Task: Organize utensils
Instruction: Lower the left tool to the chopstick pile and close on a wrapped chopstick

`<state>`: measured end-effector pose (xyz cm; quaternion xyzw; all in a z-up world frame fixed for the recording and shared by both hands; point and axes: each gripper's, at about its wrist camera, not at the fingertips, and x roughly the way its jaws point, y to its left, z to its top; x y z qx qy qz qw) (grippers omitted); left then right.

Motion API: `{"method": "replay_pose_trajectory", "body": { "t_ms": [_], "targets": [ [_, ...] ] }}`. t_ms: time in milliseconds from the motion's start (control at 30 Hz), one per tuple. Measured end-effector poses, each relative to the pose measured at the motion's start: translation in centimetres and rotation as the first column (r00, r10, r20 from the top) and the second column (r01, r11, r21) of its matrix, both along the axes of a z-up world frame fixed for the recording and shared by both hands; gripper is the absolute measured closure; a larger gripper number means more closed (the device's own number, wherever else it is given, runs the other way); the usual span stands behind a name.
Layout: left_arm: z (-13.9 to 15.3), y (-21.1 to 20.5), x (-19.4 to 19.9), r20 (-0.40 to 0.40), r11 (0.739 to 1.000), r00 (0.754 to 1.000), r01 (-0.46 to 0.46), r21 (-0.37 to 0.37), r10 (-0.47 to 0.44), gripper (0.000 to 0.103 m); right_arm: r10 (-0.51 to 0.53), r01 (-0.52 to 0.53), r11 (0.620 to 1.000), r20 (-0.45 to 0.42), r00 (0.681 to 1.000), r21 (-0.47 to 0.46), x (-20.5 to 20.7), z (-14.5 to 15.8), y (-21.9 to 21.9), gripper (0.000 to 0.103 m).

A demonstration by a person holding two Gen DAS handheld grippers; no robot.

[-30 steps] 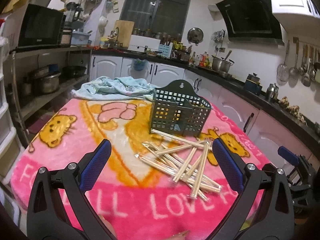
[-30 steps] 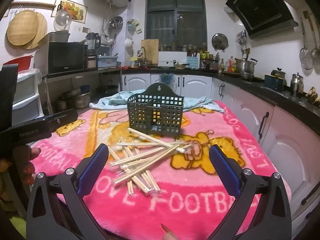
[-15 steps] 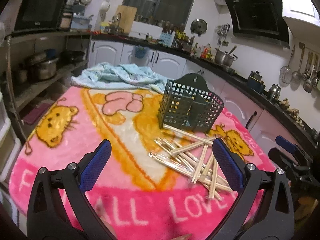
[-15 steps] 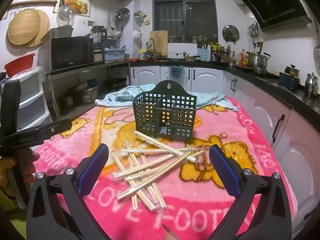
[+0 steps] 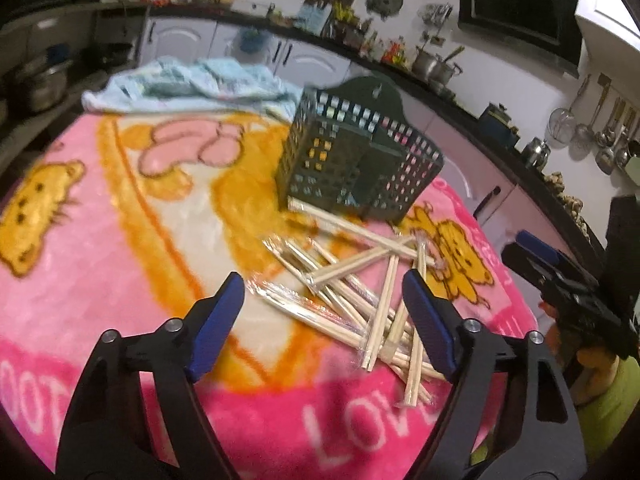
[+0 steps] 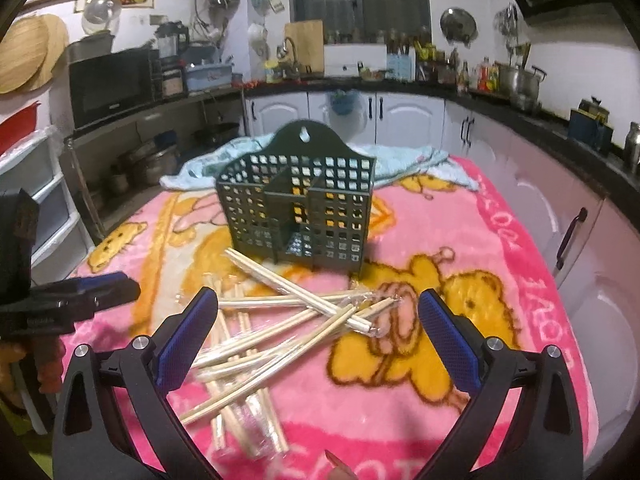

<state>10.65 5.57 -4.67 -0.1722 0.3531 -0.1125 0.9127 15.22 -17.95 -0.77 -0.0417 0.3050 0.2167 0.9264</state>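
A loose pile of wrapped wooden chopsticks (image 5: pixel 360 300) lies on the pink blanket-covered table (image 5: pixel 100 240); it also shows in the right wrist view (image 6: pixel 280 340). A dark green perforated utensil holder (image 5: pixel 356 168) stands upright just behind the pile, seen too in the right wrist view (image 6: pixel 298 208), and looks empty. My left gripper (image 5: pixel 322 316) is open and empty, over the near end of the pile. My right gripper (image 6: pixel 318 336) is open and empty, over the pile. The right gripper shows at the right edge of the left view (image 5: pixel 560 280); the left gripper shows at the left of the right view (image 6: pixel 80 292).
A light blue cloth (image 5: pixel 192 84) lies crumpled at the table's far edge (image 6: pixel 400 160). Kitchen counters with pots and bottles (image 6: pixel 500 80) run behind and along the right. Shelves with a microwave (image 6: pixel 112 84) and plastic drawers (image 6: pixel 40 200) stand at the left.
Both grippers have moved forward and lower toward the chopstick pile. The left gripper's jaws have narrowed somewhat. The chopsticks and holder have not moved.
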Motion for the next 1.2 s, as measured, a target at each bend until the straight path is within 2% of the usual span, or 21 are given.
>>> {"method": "replay_pose_trajectory", "body": {
  "t_ms": [67,233,467,600,900,1033,1133,1200],
  "targets": [
    [-0.8,-0.2,0.7,-0.032,1.000,0.999,0.014,-0.027,-0.015,0.036,-0.007,0.007,1.000,-0.032,0.999,0.006,1.3,-0.5,0.0,0.009],
    [-1.9,-0.6,2.1,-0.055,0.999,0.998,0.035,-0.027,-0.036,0.041,-0.018,0.017,1.000,-0.163,0.987,-0.003,5.0,-2.6,0.0,0.023],
    [-2.8,-0.6,3.5,-0.077,0.998,0.996,0.043,-0.053,-0.047,0.053,-0.071,0.073,0.997,-0.299,0.952,-0.004,8.8,-5.4,-0.3,0.034],
    [-3.2,-0.5,3.8,-0.093,0.997,0.994,0.047,-0.069,-0.053,0.055,-0.082,0.100,0.995,-0.360,0.929,0.030,10.1,-6.4,-0.7,0.044],
    [-4.1,-0.6,4.1,-0.112,0.995,0.992,0.047,-0.093,-0.058,0.070,-0.079,0.117,0.991,-0.415,0.906,0.068,11.8,-7.2,-0.9,0.065],
    [-4.2,-0.5,4.2,-0.115,0.994,0.992,0.047,-0.094,-0.058,0.081,-0.072,0.123,0.988,-0.434,0.898,0.091,12.3,-7.3,-1.3,0.083],
    [-4.1,-0.6,4.2,-0.106,0.994,0.992,0.053,-0.091,-0.063,0.090,-0.058,0.112,0.989,-0.436,0.898,0.100,12.3,-7.2,-1.3,0.092],
    [-4.0,-0.5,4.1,-0.097,0.995,0.993,0.054,-0.084,-0.062,0.095,-0.055,0.108,0.989,-0.420,0.906,0.104,12.0,-6.8,-1.4,0.093]
  ]
}}
